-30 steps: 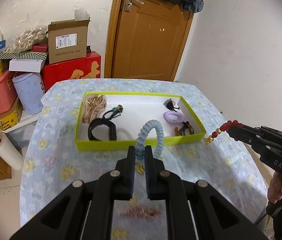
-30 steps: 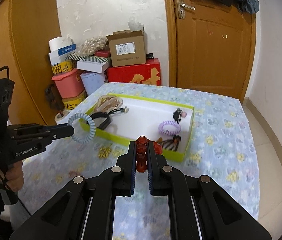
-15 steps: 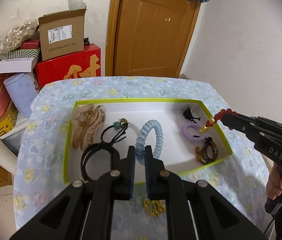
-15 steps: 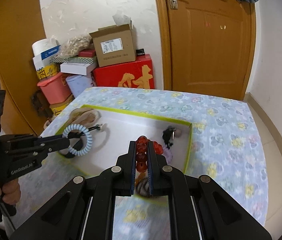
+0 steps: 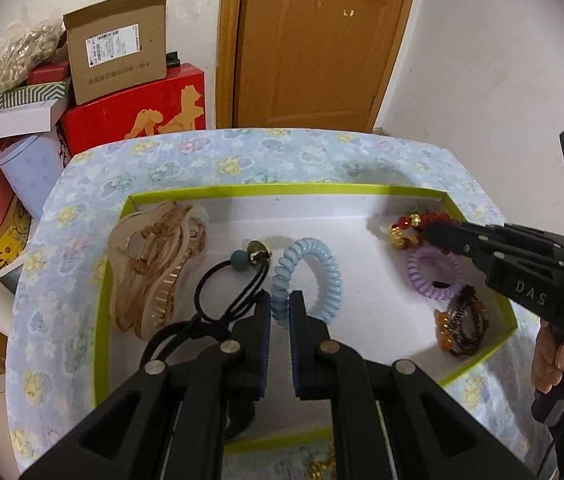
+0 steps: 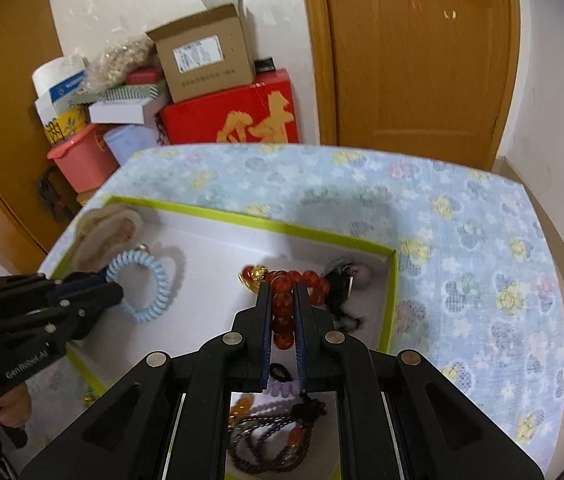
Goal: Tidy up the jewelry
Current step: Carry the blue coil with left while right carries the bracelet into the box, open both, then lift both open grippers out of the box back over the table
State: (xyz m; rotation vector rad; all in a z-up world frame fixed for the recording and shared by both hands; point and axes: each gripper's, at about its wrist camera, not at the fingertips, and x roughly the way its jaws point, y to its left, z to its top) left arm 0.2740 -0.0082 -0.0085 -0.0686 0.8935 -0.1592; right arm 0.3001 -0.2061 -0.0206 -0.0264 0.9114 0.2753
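A green-rimmed white tray point(image 5: 282, 190) point(image 6: 249, 220) lies on the flowered tablecloth. My left gripper point(image 5: 279, 300) point(image 6: 109, 284) is shut on a light blue coil hair tie point(image 5: 322, 264) point(image 6: 149, 280) and holds it low over the tray's middle. My right gripper point(image 6: 283, 292) point(image 5: 432, 232) is shut on a red bead bracelet with gold beads point(image 6: 282, 300) point(image 5: 412, 228), low over the tray's far right part. In the tray lie a beige claw clip point(image 5: 157, 268), a black hair tie with a bead point(image 5: 237, 280), a purple coil tie point(image 5: 436, 274) and a brown bead bracelet point(image 5: 460, 322).
A small black clip point(image 6: 342, 284) lies in the tray's far right corner. A gold piece point(image 5: 322, 468) lies on the cloth just in front of the tray. Boxes and bins point(image 5: 81, 80) are stacked left of the table, before a wooden door point(image 5: 314, 40).
Both grippers moved forward and down from the table's near side to low inside the tray, each still holding its item.
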